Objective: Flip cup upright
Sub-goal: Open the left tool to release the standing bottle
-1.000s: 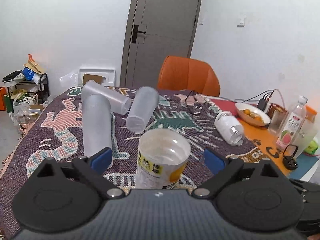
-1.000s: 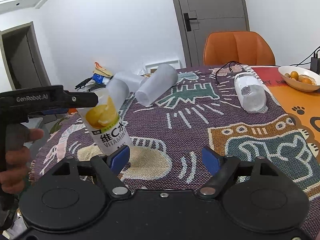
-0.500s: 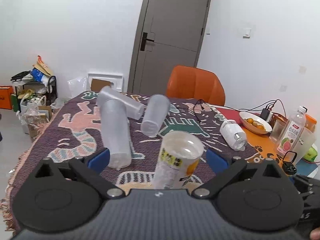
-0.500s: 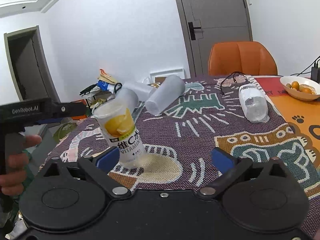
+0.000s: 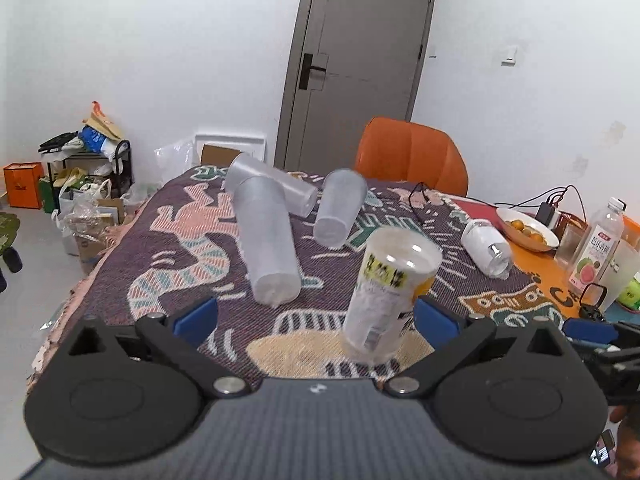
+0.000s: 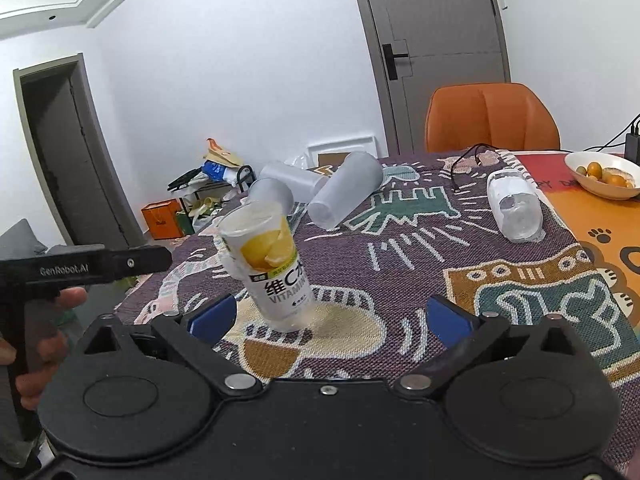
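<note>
Clear plastic cup with the yellow lemon label (image 5: 390,292) stands open end up on the tan patch of the woven patterned tablecloth (image 5: 180,248), near the front edge. It leans: top tilts right in the left wrist view, left in the right wrist view (image 6: 269,266). Base looks seated on the cloth, though I can't tell if it's fully flat.

Left gripper (image 5: 316,316): tongs wide, blue pads either side of the cup, nothing held. Right pad (image 5: 434,318) sits just beside the cup wall; contact can't be confirmed. Left pad (image 5: 196,316) is well clear.

Right gripper (image 6: 330,314): tongs wide, empty, cup just inside its left pad (image 6: 212,314), not touching as far as I can see.

Judgement: flip is basically done, this is the release and settle step. To do it well:
- back the left gripper straight out along its own axis, no sideways sweep, since the right pad is the one that could clip the cup
- thin light cup on soft cloth tips easily, so go slow
- if the lean holds, nudge the rim upright with 1 pad before leaving

Pose: both grippers level, low over the table, aimed forward. The left one's black handle and the hand on it (image 6: 36,344) show at the right view's left edge.

3 frosted plastic tumblers (image 5: 268,248) and 1 clear bottle (image 5: 486,246) lie on their sides further back, well apart from the cup.
</note>
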Motion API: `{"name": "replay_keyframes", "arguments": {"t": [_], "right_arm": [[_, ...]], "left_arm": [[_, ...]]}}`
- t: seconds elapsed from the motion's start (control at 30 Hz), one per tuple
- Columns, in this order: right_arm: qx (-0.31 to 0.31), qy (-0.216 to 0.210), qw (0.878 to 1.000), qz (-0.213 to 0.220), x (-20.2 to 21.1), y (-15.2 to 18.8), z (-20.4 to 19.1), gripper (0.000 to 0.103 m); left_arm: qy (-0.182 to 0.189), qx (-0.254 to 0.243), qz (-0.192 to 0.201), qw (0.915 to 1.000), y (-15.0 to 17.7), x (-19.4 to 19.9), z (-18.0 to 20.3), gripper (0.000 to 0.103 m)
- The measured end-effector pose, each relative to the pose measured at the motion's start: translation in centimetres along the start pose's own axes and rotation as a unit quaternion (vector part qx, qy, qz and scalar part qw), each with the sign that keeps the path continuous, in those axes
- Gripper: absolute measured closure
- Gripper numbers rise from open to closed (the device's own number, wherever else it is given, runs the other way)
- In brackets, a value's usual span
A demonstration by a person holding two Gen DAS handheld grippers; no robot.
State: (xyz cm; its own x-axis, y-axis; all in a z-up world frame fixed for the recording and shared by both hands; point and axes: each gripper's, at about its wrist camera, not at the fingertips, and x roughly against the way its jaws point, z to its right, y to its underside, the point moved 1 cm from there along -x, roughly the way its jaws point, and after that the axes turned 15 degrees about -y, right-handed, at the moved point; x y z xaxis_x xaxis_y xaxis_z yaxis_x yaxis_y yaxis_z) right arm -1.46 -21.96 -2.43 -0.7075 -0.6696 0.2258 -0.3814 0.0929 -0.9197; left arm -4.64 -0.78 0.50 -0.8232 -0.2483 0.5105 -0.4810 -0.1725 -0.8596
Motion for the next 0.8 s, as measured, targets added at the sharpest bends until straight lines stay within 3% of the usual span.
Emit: {"name": "replay_keyframes", "arguments": {"t": [0.4, 0.8], "right_arm": [[-0.004, -0.011, 1.000, -0.019, 0.5, 1.3, -0.5, 0.000], [0.001, -0.015, 1.000, -0.021, 0.7, 2.0, -0.7, 0.000]], "left_arm": [[-0.019, -0.012, -0.034, 0.9992, 2.0, 0.2, -1.2, 0.000], [-0.017, -0.019, -0.035, 0.9990, 3.1, 0.8, -1.3, 0.000]]}}
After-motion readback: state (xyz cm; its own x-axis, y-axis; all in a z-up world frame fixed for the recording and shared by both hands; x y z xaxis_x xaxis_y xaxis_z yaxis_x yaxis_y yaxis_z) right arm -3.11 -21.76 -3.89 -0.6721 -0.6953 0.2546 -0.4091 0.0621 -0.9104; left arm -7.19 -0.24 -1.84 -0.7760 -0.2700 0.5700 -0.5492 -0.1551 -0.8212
